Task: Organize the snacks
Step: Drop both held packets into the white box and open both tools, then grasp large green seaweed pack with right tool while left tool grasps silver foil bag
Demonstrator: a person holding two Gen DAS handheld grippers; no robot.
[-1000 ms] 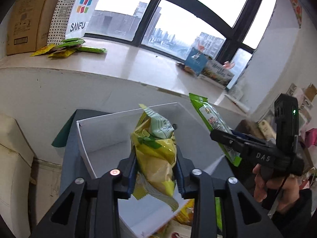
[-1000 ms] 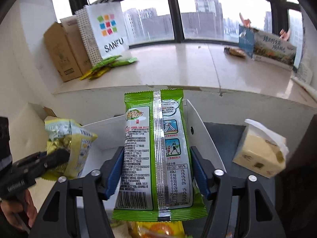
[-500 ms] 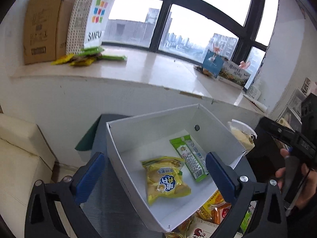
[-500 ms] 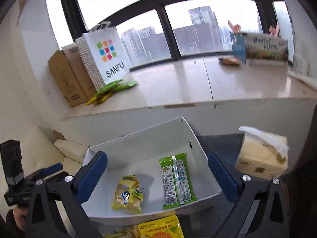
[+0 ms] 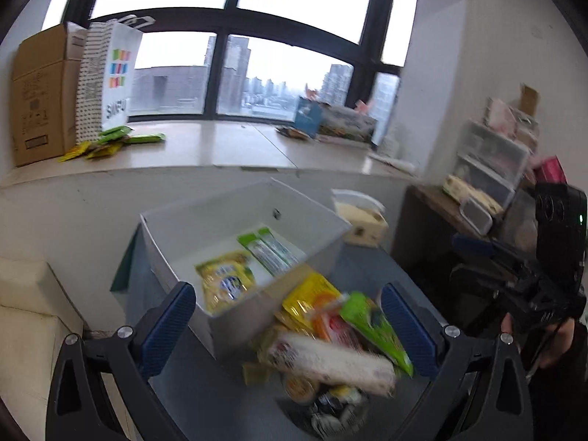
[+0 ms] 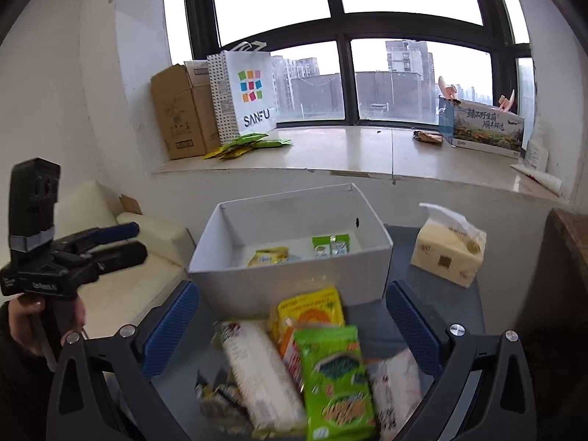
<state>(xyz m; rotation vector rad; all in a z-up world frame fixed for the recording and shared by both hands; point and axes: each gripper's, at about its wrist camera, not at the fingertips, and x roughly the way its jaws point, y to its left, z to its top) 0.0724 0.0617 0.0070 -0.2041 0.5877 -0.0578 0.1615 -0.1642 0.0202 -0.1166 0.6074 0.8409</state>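
White cardboard walls frame the open storage box (image 6: 290, 253) on the grey tabletop (image 6: 433, 305), and two packets that were clamped a second ago now lie inside it: on the left the crinkled yellow snack bag (image 6: 267, 256), flat on the floor of the box, and just to its right the long green-and-white packet (image 6: 330, 245), apart from it, its long axis running from the near wall toward the far wall. Both grippers have just been opening — the left gripper (image 5: 290, 319) and the right gripper (image 6: 294, 316) each stand with blue pads spread wide and nothing between them, and both views now take in the loose pile in front of the box. That puts two snacks away and, as I judge it, frees both hands for the next pick. In the pile, left to right, lie a pale white-wrapped roll (image 6: 261, 371) with its length running toward the box, a yellow pouch with an orange print (image 6: 308, 308) touching the near wall, and a bright green bag (image 6: 338, 378) lying over the others — lengthwise toward the box too.
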